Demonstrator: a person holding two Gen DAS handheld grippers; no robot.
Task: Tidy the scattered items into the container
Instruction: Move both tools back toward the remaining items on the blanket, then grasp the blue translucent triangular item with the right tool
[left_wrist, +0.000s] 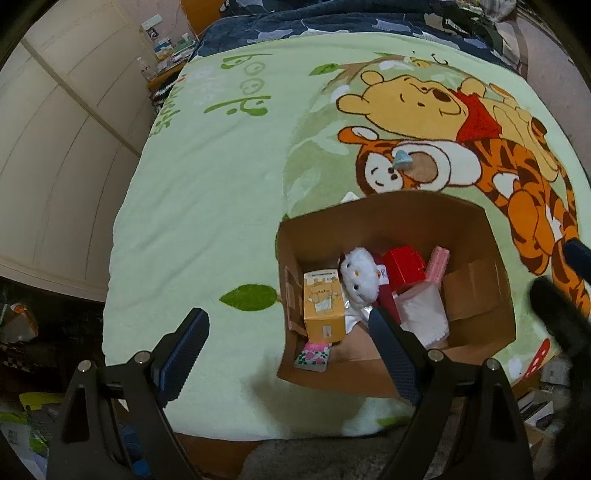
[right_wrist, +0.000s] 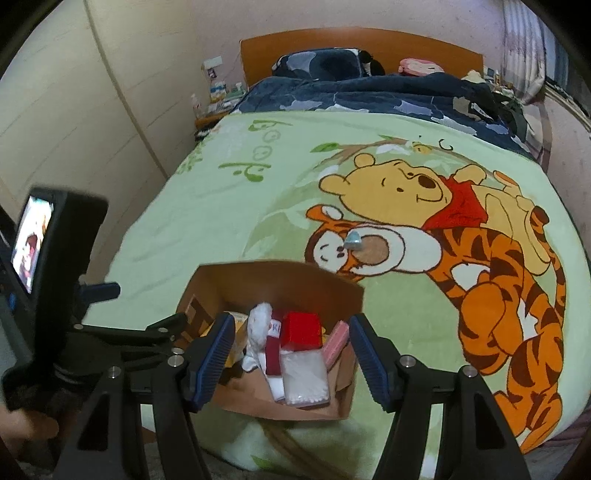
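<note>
An open cardboard box (left_wrist: 476, 221) (right_wrist: 207, 284) stands on the green cartoon blanket near the bed's front edge. It holds a white plush (left_wrist: 358, 277), a yellow carton (left_wrist: 323, 306), a red box (left_wrist: 404, 264) (right_wrist: 301, 328), a pink pack (left_wrist: 437, 264) and a clear bag (right_wrist: 304, 380). A small light-blue item (left_wrist: 402, 159) (right_wrist: 353, 240) lies on the blanket beyond the box. My left gripper (left_wrist: 286, 354) is open and empty, above the box's left front corner. My right gripper (right_wrist: 290, 363) is open and empty, over the box.
The blanket (left_wrist: 207, 192) covers most of the bed; a dark quilt (right_wrist: 369, 98) and pillows lie at the headboard. A wardrobe (left_wrist: 55, 155) stands on the left. Clutter lies on the floor at the left. The other gripper's handle and screen (right_wrist: 33, 243) show at left.
</note>
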